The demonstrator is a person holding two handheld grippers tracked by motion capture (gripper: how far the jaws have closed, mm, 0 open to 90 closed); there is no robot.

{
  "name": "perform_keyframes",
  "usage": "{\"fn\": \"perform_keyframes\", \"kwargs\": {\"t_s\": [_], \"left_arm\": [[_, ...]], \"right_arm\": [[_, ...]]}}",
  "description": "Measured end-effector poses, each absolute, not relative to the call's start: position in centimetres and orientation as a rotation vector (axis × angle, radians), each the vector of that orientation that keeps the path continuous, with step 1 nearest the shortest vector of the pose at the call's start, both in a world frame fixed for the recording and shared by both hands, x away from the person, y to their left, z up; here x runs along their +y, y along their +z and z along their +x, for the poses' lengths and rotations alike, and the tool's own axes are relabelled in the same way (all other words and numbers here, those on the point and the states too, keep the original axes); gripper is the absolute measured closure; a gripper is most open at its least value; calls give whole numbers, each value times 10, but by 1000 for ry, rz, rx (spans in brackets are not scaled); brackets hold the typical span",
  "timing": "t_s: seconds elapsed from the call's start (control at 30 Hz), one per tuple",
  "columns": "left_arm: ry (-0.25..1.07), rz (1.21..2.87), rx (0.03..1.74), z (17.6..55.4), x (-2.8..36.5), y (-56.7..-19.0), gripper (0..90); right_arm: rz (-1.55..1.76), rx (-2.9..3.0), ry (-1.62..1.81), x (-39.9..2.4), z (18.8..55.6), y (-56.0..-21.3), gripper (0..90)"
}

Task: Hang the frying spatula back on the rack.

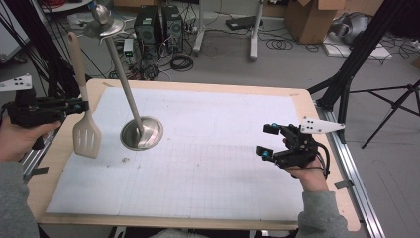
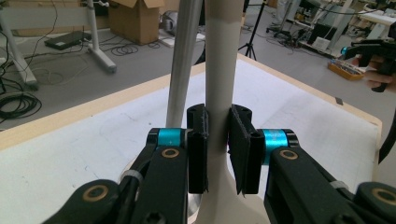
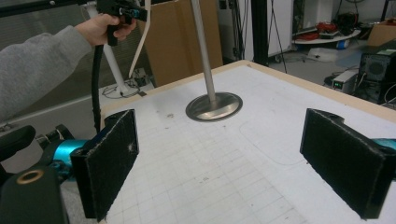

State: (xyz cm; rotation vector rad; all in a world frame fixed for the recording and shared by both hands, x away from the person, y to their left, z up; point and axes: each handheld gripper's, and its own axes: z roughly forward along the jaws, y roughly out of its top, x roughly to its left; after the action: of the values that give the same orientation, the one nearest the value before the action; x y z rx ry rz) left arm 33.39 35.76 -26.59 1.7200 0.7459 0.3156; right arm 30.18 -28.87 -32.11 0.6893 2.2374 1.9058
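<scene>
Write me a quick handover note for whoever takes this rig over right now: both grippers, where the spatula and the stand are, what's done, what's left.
Left gripper: shut on the beige spatula handle, held upright in the air over the table's left edge.
Right gripper: open, empty, above the table's right side.
Metal stand: round base on the white mat, pole rising to its top disc.
Done: spatula gripped and lifted.
Left: probably hanging it on the stand or setting it down; unclear which.

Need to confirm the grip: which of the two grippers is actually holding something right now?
The left gripper: its pads clamp the handle of the beige slotted spatula, held off the table. The right gripper stands open with nothing between its pads.
</scene>
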Motion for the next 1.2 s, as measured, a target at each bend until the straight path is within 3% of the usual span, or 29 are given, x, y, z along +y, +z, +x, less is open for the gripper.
{"fn": "perform_keyframes", "kwargs": {"t_s": [1.2], "left_arm": [[243,1699,711,352,363,-272,760]], "right_arm": [[682,2229,1912,-290,302,-321,105]]}}
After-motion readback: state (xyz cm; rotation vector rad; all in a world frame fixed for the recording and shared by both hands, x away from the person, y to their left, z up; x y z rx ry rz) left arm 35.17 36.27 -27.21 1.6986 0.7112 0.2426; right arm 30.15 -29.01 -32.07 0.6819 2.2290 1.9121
